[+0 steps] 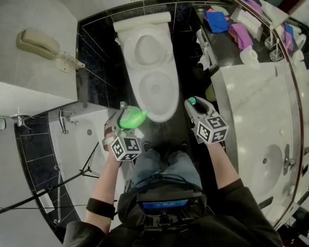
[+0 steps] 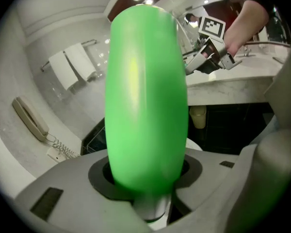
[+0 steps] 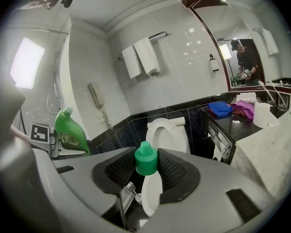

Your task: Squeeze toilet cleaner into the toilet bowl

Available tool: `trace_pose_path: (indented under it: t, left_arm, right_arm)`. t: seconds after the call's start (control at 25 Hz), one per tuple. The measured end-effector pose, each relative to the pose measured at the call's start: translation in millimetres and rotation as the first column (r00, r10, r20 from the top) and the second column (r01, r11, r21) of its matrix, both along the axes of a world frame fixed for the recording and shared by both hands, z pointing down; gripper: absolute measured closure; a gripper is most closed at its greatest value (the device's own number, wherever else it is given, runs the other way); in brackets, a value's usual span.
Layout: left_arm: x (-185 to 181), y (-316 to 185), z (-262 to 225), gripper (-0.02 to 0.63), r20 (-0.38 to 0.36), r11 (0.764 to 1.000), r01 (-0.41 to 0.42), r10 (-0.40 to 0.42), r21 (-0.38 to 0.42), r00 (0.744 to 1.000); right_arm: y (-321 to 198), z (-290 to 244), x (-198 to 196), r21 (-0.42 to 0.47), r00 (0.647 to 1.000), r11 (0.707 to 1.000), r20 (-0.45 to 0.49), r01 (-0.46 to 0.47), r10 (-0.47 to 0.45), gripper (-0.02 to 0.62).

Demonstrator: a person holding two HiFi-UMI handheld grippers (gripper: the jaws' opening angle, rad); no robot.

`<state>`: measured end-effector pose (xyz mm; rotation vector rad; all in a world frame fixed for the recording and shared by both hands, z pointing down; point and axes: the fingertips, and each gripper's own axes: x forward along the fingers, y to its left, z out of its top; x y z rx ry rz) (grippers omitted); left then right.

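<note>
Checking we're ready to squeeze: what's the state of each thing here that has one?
Lid: up, bowl open.
Bottle: cap off, gripped in the left claw.
Cap: off the bottle, gripped in the right claw.
Left claw: shut on the bottle.
Right claw: shut on the cap.
Phone: on its wall cradle.

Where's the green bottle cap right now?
The green cap is pinched in the right tongs, beside the toilet bowl at its near right in the head view; the green bottle opposite, in the left tongs.
</note>
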<state>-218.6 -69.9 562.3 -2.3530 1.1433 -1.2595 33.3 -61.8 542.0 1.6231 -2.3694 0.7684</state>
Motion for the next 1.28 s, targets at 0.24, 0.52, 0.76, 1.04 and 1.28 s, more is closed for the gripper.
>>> trace_pose_path:
  t: [0.24, 0.52, 0.76, 1.04, 1.28]
  left_arm:
    - [16, -5, 41, 0.410, 0.167, 0.995, 0.061, -0.074, 0.080, 0.983]
    - [22, -8, 127, 0.410, 0.292, 0.996, 0.056, -0.073, 0.066, 0.954]
    - [29, -35, 206, 0.410, 0.396, 0.998, -0.018, -0.008, 0.063, 0.918]
    - [34, -69, 295, 0.410, 0.487, 0.996, -0.085, 0.059, 0.032, 0.872]
    - [21, -81, 362, 0.410, 0.569, 0.991, -0.131, 0.118, -0.019, 0.814]
  right_arm:
    - [-10, 41, 17, 0.035, 0.997, 0.997, 0.008, 0.075, -0.075, 0.449]
    - [-17, 99, 23, 0.032, 0.996, 0.995, -0.013, 0.091, -0.091, 0.446]
    - [-38, 161, 27, 0.032, 0.996, 0.997, -0.061, 0.064, -0.062, 0.445]
    - [-64, 239, 26, 0.022, 0.998, 0.999, -0.056, 0.038, -0.037, 0.445]
    - [-87, 305, 15, 0.013, 0.998, 0.999, -0.050, 0.045, -0.044, 0.445]
